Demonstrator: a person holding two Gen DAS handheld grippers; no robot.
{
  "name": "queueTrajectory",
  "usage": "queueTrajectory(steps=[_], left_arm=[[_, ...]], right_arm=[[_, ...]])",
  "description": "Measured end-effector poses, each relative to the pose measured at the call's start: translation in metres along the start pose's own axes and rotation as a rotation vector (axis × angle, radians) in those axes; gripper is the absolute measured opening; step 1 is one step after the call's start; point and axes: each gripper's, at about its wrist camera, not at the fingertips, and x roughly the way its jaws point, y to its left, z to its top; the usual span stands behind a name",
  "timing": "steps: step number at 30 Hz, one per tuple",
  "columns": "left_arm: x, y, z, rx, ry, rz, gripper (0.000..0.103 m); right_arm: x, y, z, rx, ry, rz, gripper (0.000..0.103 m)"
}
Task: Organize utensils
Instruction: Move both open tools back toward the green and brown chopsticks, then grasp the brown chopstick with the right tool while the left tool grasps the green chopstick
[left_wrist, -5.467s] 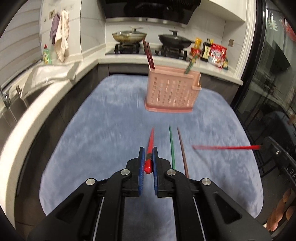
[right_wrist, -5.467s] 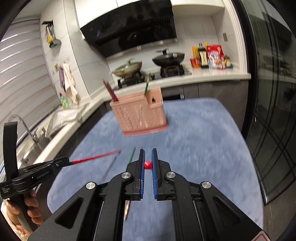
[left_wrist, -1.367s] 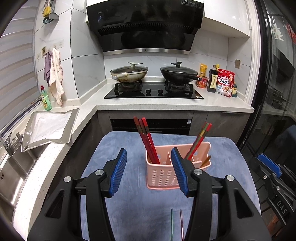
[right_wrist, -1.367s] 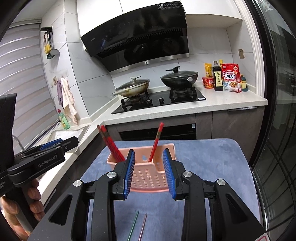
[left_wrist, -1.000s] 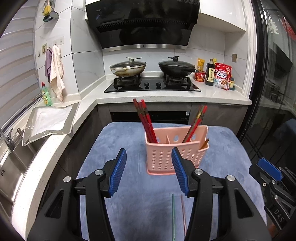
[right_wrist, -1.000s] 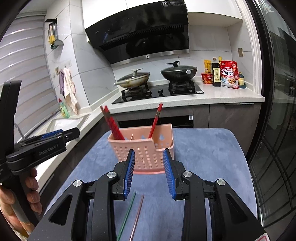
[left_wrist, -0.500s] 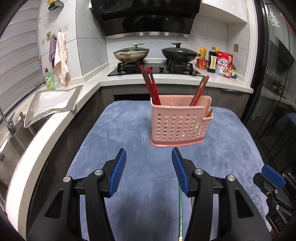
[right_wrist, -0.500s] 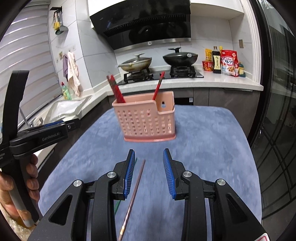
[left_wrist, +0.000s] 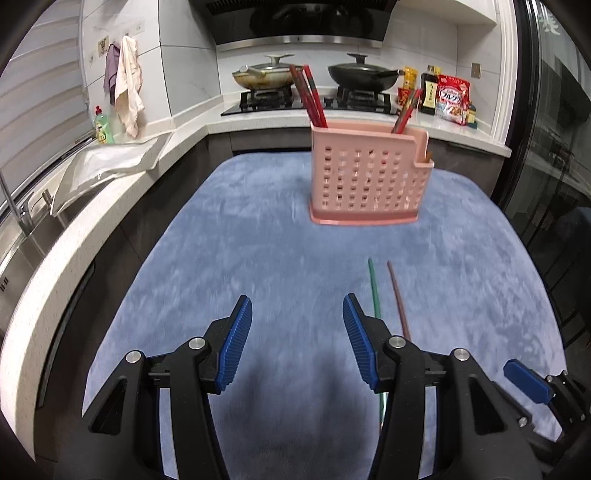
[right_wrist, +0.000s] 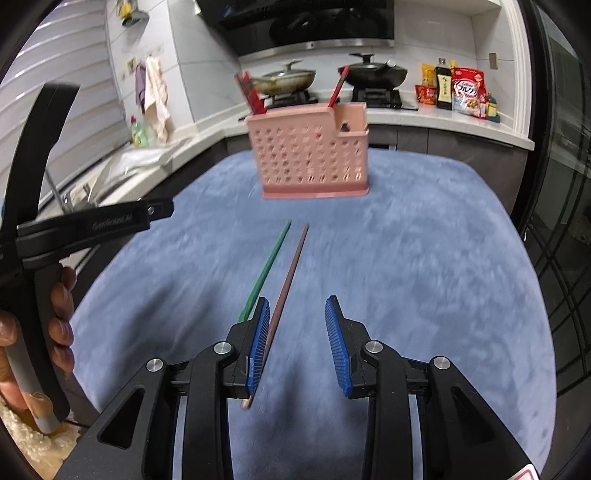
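Both grippers empty, jaws spread wide. Left gripper (left_wrist: 297, 332) hovers over the blue mat (left_wrist: 229, 258), nothing between its pads. The green chopstick (left_wrist: 373, 291) runs just past its right finger (left_wrist: 360, 345), outside the gap, so it is not lined up on anything yet. Right gripper (right_wrist: 295, 332) is low over the mat with the brown chopstick (right_wrist: 291, 266) lying just inside its left finger (right_wrist: 257, 341), near end reaching back under the jaw. Contact with the pad: cannot tell, frame is blurred. Likely the next pick, since that stick is the only one within the opening.

Landmark is the pink holder (left_wrist: 369, 177). It stands upright on the mat toward the stove side, well apart from both grippers. Red chopsticks (left_wrist: 310, 98) lean out of its left end, a second red bunch (left_wrist: 406, 109) out of the right part; a small darker tip shows at the low side pocket. The two loose chopsticks lie on the mat in front of the holder, nearly parallel, close together, green on the left of brown, far ends pointing at the holder. Lying flat along the gripper's axis suits a straight end-on pinch.

Judgement: sorting partly done, two sticks left. Risk: the neighbouring green one is close enough to get nudged or caught when the fingers close.
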Motion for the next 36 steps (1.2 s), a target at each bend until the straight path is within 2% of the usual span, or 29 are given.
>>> queueTrajectory(steps=[10, 20, 26, 31, 36], left_arm=[[0.003, 0.009, -0.039, -0.039, 0.064, -0.010, 0.049], [0.006, 0.015, -0.061, -0.052, 0.109, -0.011, 0.049], [0.008, 0.013, -0.070, -0.051, 0.126, -0.017, 0.049], [0.009, 0.009, -0.075, -0.044, 0.141, -0.027, 0.049], [0.008, 0.002, -0.078, -0.032, 0.144, -0.036, 0.054]], right_arm=[[0.019, 0.022, -0.037, 0.012, 0.075, 0.040, 0.031], [0.035, 0.032, -0.046, 0.007, 0.110, 0.039, 0.031], [0.043, 0.032, -0.051, -0.002, 0.128, 0.018, 0.023], [0.042, 0.026, -0.052, 0.015, 0.129, 0.002, 0.009], [0.037, 0.013, -0.054, 0.038, 0.117, -0.031, 0.007]])
